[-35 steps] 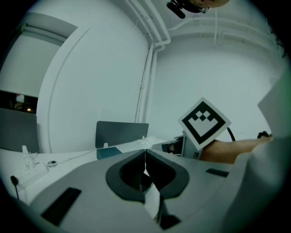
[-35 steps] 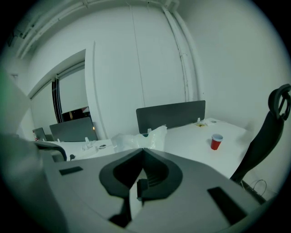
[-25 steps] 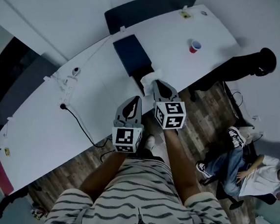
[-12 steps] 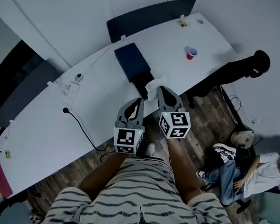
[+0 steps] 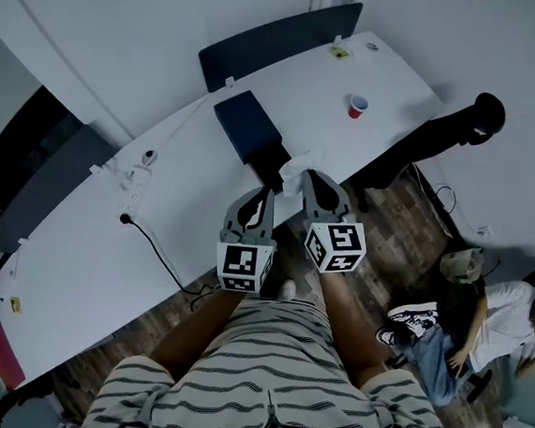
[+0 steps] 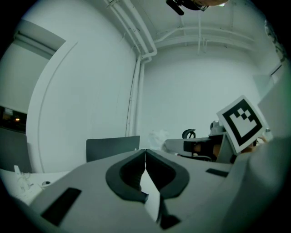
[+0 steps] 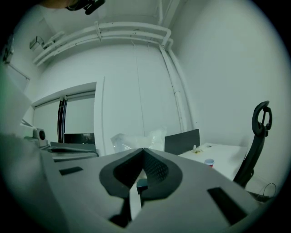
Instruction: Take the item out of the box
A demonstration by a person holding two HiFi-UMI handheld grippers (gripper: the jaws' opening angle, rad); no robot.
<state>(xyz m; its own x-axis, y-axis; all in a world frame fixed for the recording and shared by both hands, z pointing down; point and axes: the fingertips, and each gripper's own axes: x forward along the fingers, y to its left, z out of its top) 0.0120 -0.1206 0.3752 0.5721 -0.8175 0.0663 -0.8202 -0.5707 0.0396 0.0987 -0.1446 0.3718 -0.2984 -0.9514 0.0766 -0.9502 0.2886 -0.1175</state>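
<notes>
A dark blue box [image 5: 246, 126] lies on the white table [image 5: 84, 264], its open black end [image 5: 271, 164] towards me. A crumpled white plastic-wrapped item [image 5: 298, 169] hangs at the tip of my right gripper [image 5: 305, 175], just right of that open end. In the right gripper view the jaws meet, and the white item [image 7: 136, 138] bulges out beyond them. My left gripper [image 5: 265, 193] hovers beside it at the table's near edge, shut with nothing in it. In the left gripper view the jaws touch, and the white item [image 6: 159, 135] shows to the right.
A red cup [image 5: 358, 106] stands far right on the table. A power strip [image 5: 132, 178] with a black cable [image 5: 158, 252] lies to the left. A dark chair back [image 5: 279, 38] stands behind the table, a black office chair [image 5: 482, 117] to its right. A person [image 5: 489, 314] sits on the floor.
The right gripper and the white item have drawn slightly back from the box's open end. The person on the floor has shifted. The left gripper has stayed shut beside it.
</notes>
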